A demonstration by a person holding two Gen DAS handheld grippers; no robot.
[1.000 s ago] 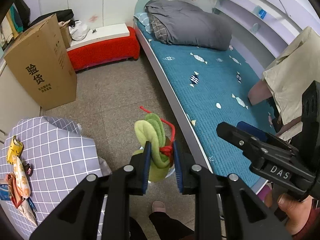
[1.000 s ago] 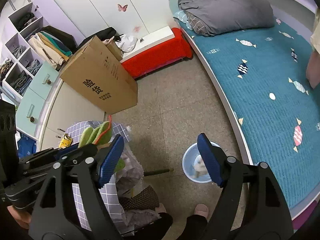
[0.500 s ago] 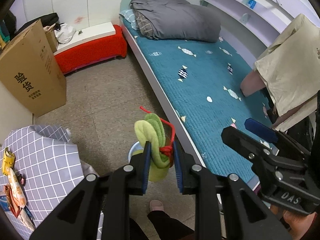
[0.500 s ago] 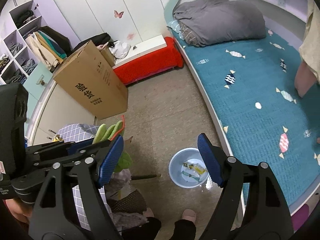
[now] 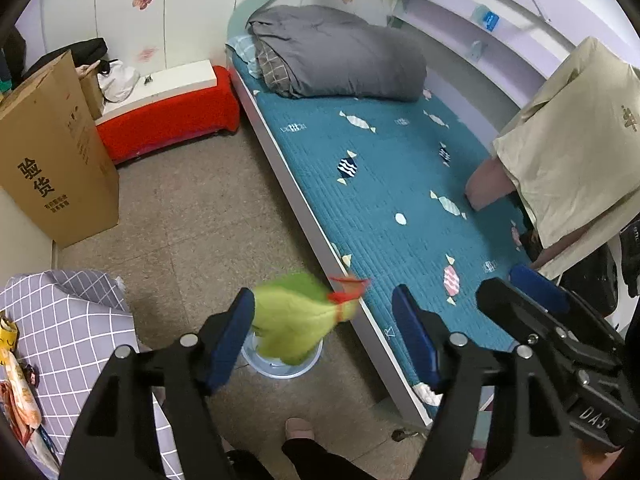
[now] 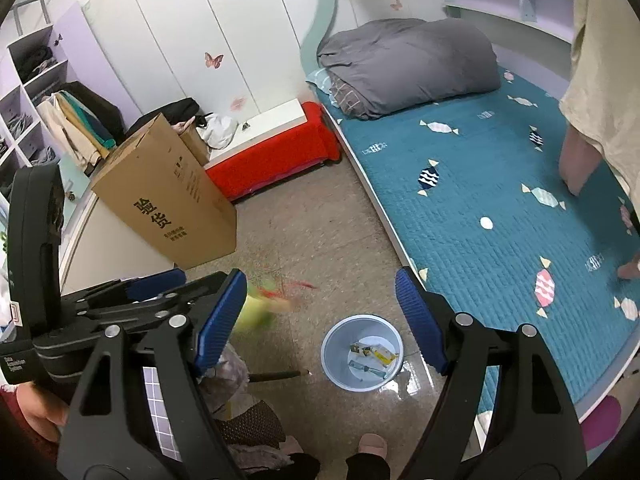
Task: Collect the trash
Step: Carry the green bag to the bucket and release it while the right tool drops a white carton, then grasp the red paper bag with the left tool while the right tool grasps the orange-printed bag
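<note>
Left claw (image 5: 323, 322): jaws have just been opening and now stand wide – the blue pads press on nothing. A hand (image 6: 38, 410) grips its handle at the lower left of the right wrist view.
Green rag (image 5: 296, 316): blurred, loose between the left claw's pads, nearer the left pad, with a red cord at its right end. In the left wrist view it overlaps the bin's rim; in the right wrist view it shows as a green-and-red smear (image 6: 266, 300) left of the bin and higher in the picture. Whether it touches the left pad cannot be told.
Bin (image 6: 336, 338): pale blue, round, on the floor just beside the bed edge. Small wrappers lie in its bottom – yellow and green ones.
Right claw (image 6: 322, 312): released, pads well apart, nothing between them; the bin shows through the gap.
Bed (image 5: 384, 184): teal quilt with candy prints, a grey duvet (image 5: 340, 54) folded at the far end.
Box (image 5: 52, 152): tall cardboard, standing on the floor at the left, near a red-covered low bench (image 5: 168, 120).
Checked cloth (image 5: 60, 320): grey-white, at the lower left, with snack wrappers (image 5: 16, 380) lying on its left edge.
Person: shoe tip (image 5: 298, 428) and dark trouser leg at the bottom edge.
</note>
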